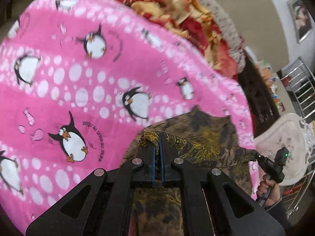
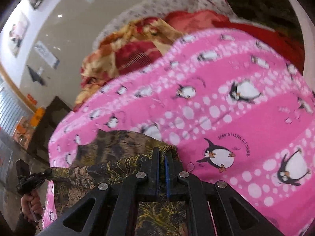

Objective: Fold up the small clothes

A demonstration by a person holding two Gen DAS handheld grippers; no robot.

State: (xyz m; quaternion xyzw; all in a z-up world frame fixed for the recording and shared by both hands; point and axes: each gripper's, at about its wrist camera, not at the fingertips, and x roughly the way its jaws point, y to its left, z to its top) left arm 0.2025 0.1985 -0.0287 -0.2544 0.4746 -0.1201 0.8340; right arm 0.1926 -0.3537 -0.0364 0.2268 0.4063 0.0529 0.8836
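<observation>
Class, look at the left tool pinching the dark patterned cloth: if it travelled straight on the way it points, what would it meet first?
Most likely the pink penguin blanket, which lies just beyond the dark patterned cloth that the left tool is shut on. Depth is hard to judge in this blurred view.

patterned garment (image 1: 196,137) in left gripper (image 1: 157,137)

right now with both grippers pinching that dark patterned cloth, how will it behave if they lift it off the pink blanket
Probably floppy: the dark patterned cloth bunches between the left gripper fingers and sags toward the right gripper. Likely light, since thin pinches at two edges carry it. It may drag rather than slide on the fuzzy-looking pink penguin blanket, though blur hides the texture.
</observation>
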